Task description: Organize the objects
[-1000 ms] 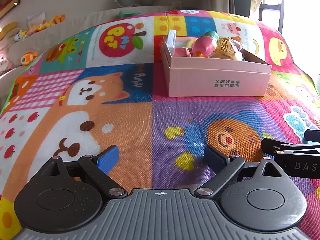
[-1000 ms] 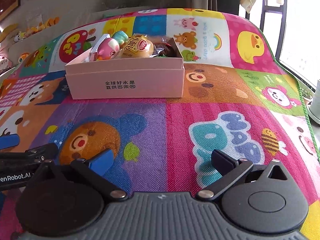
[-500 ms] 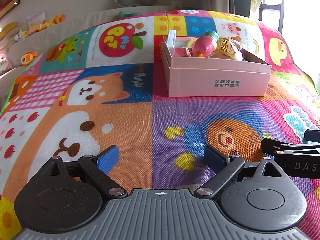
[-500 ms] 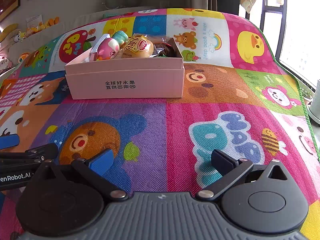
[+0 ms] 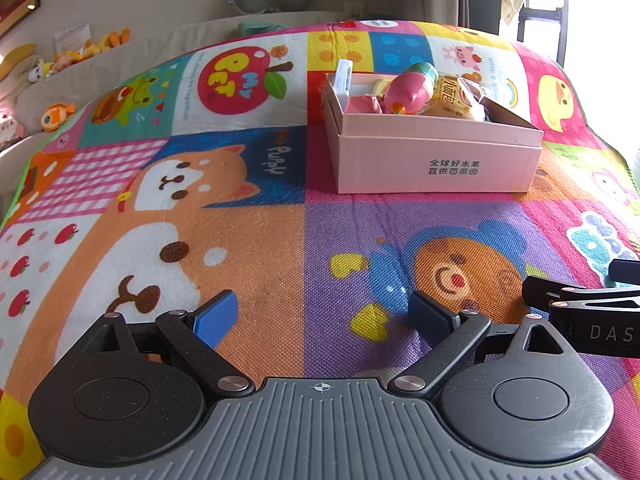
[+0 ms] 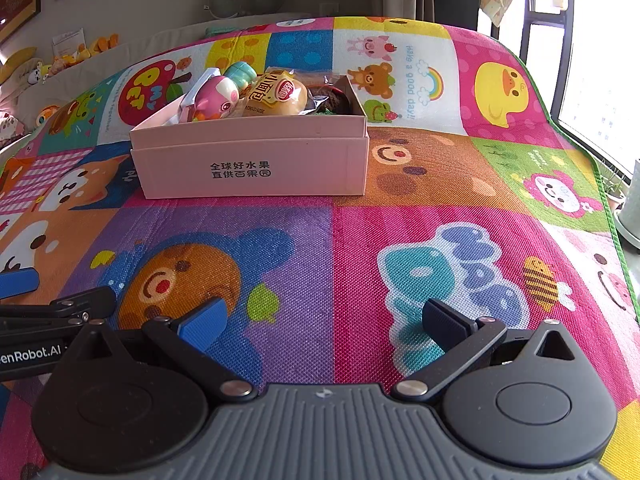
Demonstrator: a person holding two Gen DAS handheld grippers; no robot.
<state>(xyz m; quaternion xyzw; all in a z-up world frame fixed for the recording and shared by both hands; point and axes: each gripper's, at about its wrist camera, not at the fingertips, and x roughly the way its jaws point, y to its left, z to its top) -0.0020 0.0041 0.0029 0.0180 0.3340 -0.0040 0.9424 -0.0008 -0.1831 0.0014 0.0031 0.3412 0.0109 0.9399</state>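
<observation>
A pink cardboard box (image 5: pixel 436 160) (image 6: pixel 256 164) stands on the colourful play mat, far ahead of both grippers. Inside it lie a pink pig toy (image 5: pixel 408 92) (image 6: pixel 218 98), a wrapped bun (image 5: pixel 450 98) (image 6: pixel 276 96), a green-capped item (image 6: pixel 240 72) and a dark wrapped item (image 6: pixel 334 100). My left gripper (image 5: pixel 324 314) is open low over the mat, nothing between its fingers. My right gripper (image 6: pixel 324 318) is open too, beside it and equally empty. Each gripper shows at the edge of the other's view.
The play mat (image 5: pixel 240 240) (image 6: pixel 440 208) covers the whole surface. Plush toys (image 5: pixel 60 60) line a ledge at the far left. A window and a dark frame (image 6: pixel 568 40) are at the right, with the mat's green edge (image 6: pixel 608 208) beside them.
</observation>
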